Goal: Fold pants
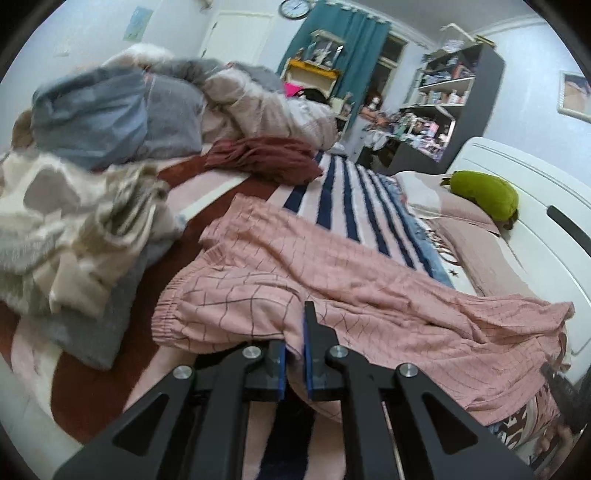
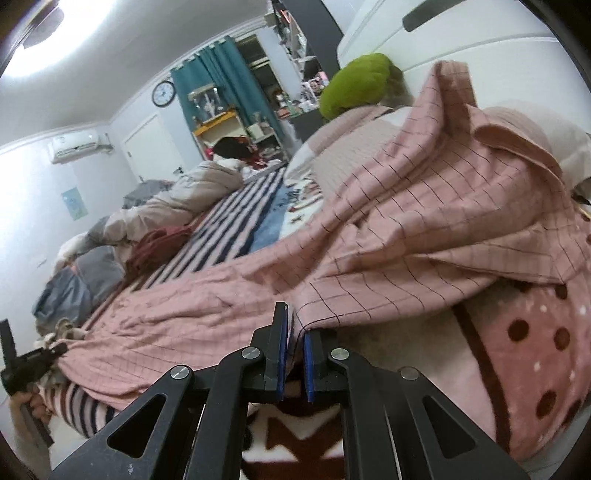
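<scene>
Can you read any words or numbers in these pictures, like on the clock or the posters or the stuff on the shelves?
None can be read.
Wall clock: its face markings are too small to read.
Wall poster: blurred, no letters to make out.
Shelf items: boxes and packages, labels too small and blurred.
Air conditioner: no brand mark legible.
Pink checked pants: only grid lines, no writing.

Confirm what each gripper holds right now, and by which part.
Both hold the pink checked pants. The left gripper pinches the near edge close to the elastic waistband; the right gripper pinches a hem corner at the leg end.
</scene>
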`<state>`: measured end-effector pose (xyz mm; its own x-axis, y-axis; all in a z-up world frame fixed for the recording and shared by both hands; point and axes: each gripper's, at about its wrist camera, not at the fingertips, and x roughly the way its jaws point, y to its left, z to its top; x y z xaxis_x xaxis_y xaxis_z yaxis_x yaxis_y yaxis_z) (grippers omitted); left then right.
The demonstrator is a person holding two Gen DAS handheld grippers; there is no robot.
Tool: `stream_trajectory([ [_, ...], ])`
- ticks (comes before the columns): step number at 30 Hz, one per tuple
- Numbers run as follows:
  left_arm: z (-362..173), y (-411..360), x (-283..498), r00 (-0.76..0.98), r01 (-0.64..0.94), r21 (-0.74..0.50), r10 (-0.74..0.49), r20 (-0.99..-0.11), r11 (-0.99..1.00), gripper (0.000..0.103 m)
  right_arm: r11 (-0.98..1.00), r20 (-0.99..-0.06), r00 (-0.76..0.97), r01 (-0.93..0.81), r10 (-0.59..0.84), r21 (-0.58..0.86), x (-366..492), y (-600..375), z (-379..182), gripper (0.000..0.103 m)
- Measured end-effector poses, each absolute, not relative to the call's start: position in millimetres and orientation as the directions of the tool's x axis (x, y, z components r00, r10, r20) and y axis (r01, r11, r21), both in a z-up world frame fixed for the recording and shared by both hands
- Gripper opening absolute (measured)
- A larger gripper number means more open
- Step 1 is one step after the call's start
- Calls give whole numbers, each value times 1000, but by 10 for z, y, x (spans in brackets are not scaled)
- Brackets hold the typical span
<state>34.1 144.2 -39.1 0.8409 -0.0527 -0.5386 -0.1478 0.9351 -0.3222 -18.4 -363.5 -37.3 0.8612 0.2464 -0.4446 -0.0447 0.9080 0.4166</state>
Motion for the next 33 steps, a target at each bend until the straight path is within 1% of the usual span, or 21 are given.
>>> stream_trajectory([
  [5,-236,1483,490,843,-116,-336,-86,-531,935,5,876,-404,868,-71,291,477,78,-3713,-173,2],
  [11,-140,1546,797,850,-107,-345,-94,-518,933,5,899,-400,873,-92,280,429,531,-3677,91,2],
  [15,-90,1555,1130,853,-96,-321,-89,-515,942,5,908,-419,869,-79,265,411,879,-3700,160,2],
  [21,-104,1518,1547,848,-84,-277,-77,-524,957,5,923,-454,857,-63,246,380,1282,-3680,123,2],
  [26,-150,1490,1854,838,-80,-237,-63,-542,968,5,933,-471,854,-43,219,357,1506,-3691,84,2],
  [31,-292,1511,2100,819,-86,-215,-54,-572,973,5,941,-520,833,-3,189,338,1723,-3741,-32,2],
  [33,-350,1518,2201,808,-86,-203,-51,-587,975,5,952,-534,829,10,163,307,1783,-3744,-47,1],
])
